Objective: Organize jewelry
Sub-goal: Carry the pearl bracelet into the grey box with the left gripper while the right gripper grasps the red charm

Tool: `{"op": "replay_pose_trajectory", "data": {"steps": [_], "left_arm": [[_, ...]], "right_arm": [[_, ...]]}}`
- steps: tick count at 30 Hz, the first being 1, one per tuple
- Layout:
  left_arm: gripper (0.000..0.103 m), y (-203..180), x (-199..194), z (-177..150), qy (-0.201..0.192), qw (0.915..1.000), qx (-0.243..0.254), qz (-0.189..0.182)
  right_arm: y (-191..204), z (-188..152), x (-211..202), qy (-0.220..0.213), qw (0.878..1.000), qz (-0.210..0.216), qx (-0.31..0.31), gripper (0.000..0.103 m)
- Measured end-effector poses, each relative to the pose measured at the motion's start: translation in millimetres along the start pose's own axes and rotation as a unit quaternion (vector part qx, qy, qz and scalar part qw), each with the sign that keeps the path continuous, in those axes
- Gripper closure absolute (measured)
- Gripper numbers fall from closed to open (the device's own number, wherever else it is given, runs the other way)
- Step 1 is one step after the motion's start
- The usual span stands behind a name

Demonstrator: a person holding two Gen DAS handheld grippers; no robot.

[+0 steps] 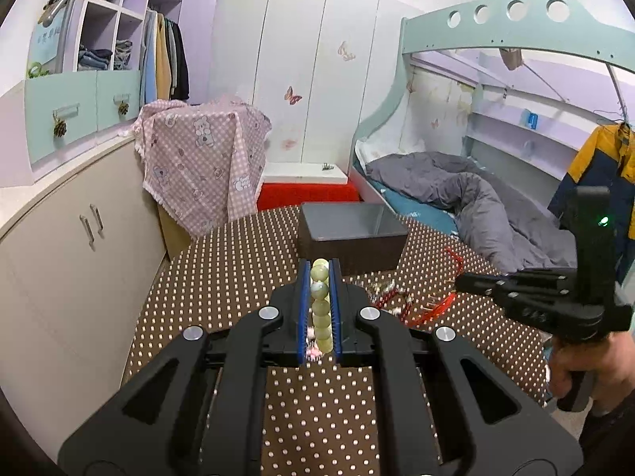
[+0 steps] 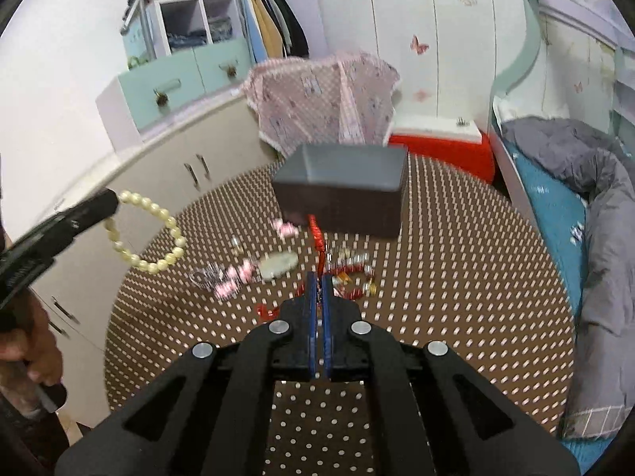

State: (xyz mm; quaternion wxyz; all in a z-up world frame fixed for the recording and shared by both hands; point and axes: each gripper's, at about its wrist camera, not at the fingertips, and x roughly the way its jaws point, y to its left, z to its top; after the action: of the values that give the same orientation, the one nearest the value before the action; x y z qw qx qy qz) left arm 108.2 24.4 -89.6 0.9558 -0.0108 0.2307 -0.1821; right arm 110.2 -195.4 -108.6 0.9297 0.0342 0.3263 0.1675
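Two pieces are in your grip at once: your left gripper is clamped on the pale green bead bracelet, whose loop hangs clear of the tabletop, and your right gripper is closed on the red cord of a necklace whose red and gold beads trail on the surface below. Loose on the polka-dot cloth near it lie a pale jade-like pendant and some pink pieces, too blurred to name. Just beyond stands the open dark box, apparently empty. You seem to be at the carry-over step, so the next move calls for lifting the cord until the beads clear the heap, then bringing each piece over the box's rim before letting go; the trailing strand could snag the pendant. Around the round tabletop stand beige cabinets, a wardrobe, and a bunk bed with a grey duvet.
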Motion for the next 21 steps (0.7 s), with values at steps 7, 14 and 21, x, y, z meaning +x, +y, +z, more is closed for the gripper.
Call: {"op": "replay_pose_trajectory", "data": {"steps": [7, 14, 21], "left_arm": [[0.094, -2.9, 7.0, 37.3, -0.015, 0.9996, 0.013, -0.018], [0.094, -7.7, 46.8, 95.3, -0.008, 0.9985, 0.021, -0.049], [0.093, -13.9, 113.2, 120.7, 0.044, 0.997, 0.018, -0.06]], "right_arm": [[-3.7, 46.2, -30.9, -0.051, 0.999, 0.012, -0.01, 0.102], [-9.9, 114.1, -19.2, -0.072, 0.997, 0.023, -0.014, 0.102], [-33.5, 140.1, 36.6, -0.024, 0.999, 0.023, 0.013, 0.102]]}}
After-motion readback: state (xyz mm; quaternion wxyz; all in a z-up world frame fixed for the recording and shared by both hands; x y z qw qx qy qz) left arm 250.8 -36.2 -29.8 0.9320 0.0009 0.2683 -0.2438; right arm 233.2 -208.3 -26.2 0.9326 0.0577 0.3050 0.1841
